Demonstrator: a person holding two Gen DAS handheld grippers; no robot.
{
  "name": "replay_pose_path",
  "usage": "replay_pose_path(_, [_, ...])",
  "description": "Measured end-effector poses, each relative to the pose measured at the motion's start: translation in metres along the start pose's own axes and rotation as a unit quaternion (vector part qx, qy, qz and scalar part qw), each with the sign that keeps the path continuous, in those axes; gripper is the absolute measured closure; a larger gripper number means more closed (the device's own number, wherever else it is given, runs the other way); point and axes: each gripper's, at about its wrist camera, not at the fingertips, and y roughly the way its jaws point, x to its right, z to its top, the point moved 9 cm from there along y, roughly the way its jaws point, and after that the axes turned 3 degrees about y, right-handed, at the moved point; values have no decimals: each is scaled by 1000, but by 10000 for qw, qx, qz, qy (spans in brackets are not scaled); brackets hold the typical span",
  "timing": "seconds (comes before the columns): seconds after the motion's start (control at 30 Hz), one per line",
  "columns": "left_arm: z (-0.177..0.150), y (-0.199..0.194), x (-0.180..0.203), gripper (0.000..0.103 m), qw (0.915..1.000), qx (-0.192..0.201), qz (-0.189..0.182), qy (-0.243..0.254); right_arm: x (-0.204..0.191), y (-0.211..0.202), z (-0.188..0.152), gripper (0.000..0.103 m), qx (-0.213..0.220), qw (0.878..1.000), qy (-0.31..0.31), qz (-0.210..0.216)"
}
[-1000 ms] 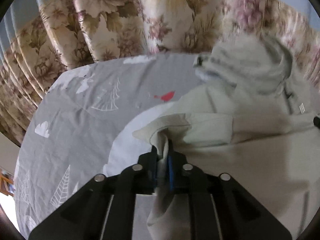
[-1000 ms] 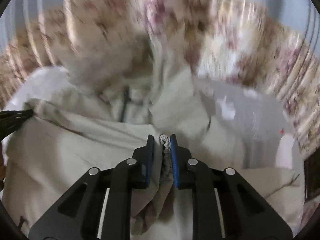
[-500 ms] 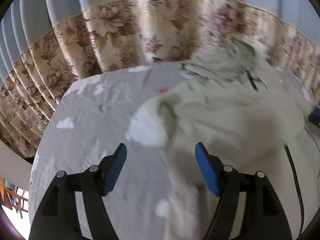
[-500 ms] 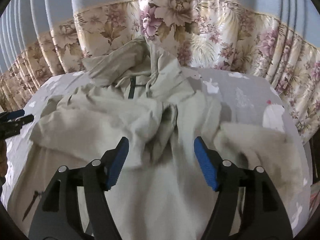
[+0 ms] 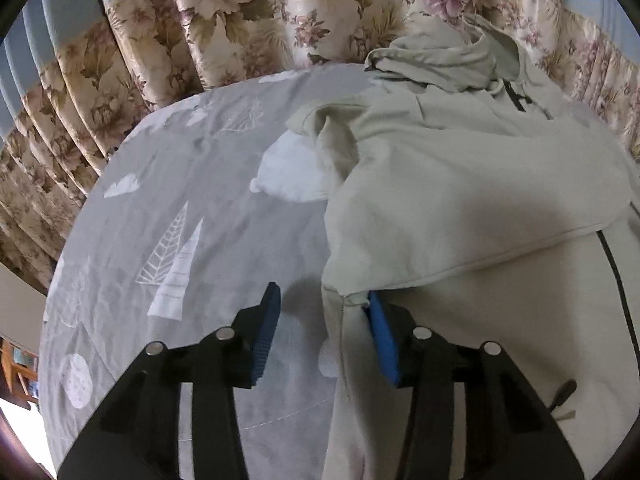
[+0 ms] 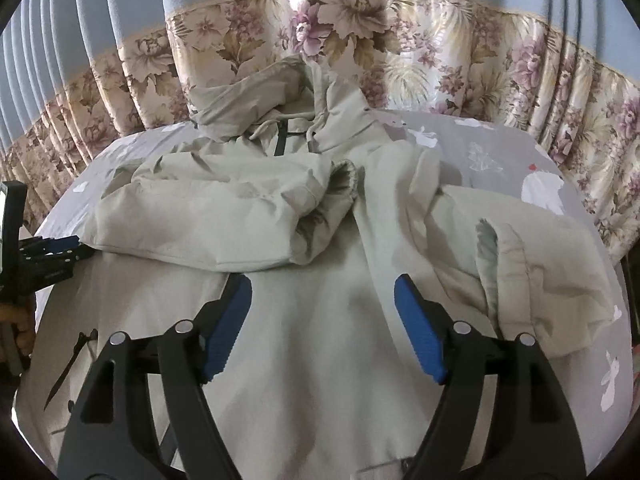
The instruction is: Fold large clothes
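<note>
Nearest in the right wrist view, the right gripper (image 6: 322, 312) hangs over the lower body of a pale beige hooded jacket (image 6: 320, 360). Its jaws stand wide apart with nothing between the blue pads; they have just been opening further, and only flat cloth lies below them.

In the left wrist view the left gripper (image 5: 322, 326) sits at the jacket's side edge. Its jaws are partly open and have just been closing somewhat. The right-hand pad (image 5: 380, 344) lies against the edge of the cloth where a folded sleeve (image 5: 460, 216) meets the body; the other pad stands over bare bedsheet (image 5: 160, 200). The pads do not pinch the cloth.

The jacket (image 5: 500, 320) lies spread flat on a bed covered with a grey sheet printed with white trees and clouds. Its long axis runs away from both cameras, hem nearest and hood (image 6: 256, 92) farthest, the hood propped against the curtain. One sleeve (image 6: 208, 216) is folded across the chest, its cuff (image 6: 340, 184) near the middle. The other sleeve (image 6: 520, 280) lies bunched to the right of the body. A dark zip (image 6: 282, 138) runs down from the collar.

Behind the bed hangs a pleated curtain (image 6: 400, 40), floral below and plain blue above.
</note>
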Motion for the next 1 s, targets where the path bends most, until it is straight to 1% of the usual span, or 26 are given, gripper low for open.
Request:
replay_pose_path(0.03, [-1, 0, -2, 48, 10000, 29, 65, 23, 3, -1, -3, 27, -3, 10000, 20, -38])
replay_pose_path(0.07, [-3, -2, -4, 47, 10000, 60, 51, -2, 6, -1, -3, 27, -2, 10000, 39, -60])
replay_pose_path(0.13, [-6, -4, -8, 41, 9999, 56, 27, -97, 10, -2, -7, 27, -30, 9999, 77, -89])
replay_pose_path(0.23, [-10, -7, -11, 40, 9997, 100, -93, -188, 14, -3, -6, 26, -39, 9999, 89, -133])
replay_pose_path(0.33, [-8, -18, -13, 40, 9995, 171, -124, -241, 13, -5, 2, 25, 26, 9998, 46, -167])
replay_pose_path(0.47, [16, -44, -11, 40, 9983, 500, -156, -253, 9, -1, 18, 21, 105, 9996, -8, -256])
replay_pose_path(0.53, [33, -53, -8, 33, 9975, 640, -166, -265, 5, 5, 28, 21, 120, 9995, -48, -278])
replay_pose_path(0.6, [49, -54, -1, 33, 9972, 694, -147, -245, 0, 14, 36, 21, 97, 9994, -96, -322])
replay_pose_path(0.63, [56, -51, 5, 32, 9973, 679, -174, -222, -3, 21, 39, 21, 51, 9993, -120, -344])
replay_pose_path(0.7, [63, -39, 11, 32, 9980, 573, -111, -226, -6, 33, 41, 21, -41, 9991, -140, -394])
replay_pose_path(0.77, [63, -27, 15, 32, 9986, 488, -58, -205, -8, 44, 40, 21, -139, 9989, -147, -415])
replay_pose_path(0.8, [61, -17, 15, 32, 9990, 388, 29, -212, -8, 47, 38, 21, -179, 9988, -152, -436])
replay_pose_path(0.9, [53, -4, 14, 32, 9993, 241, 25, -271, 1, 35, 39, 21, -40, 9991, -77, -410])
replay_pose_path(1.0, [47, -6, 12, 32, 9991, 281, -62, -306, 26, 14, 43, 21, 145, 9982, 6, -583])
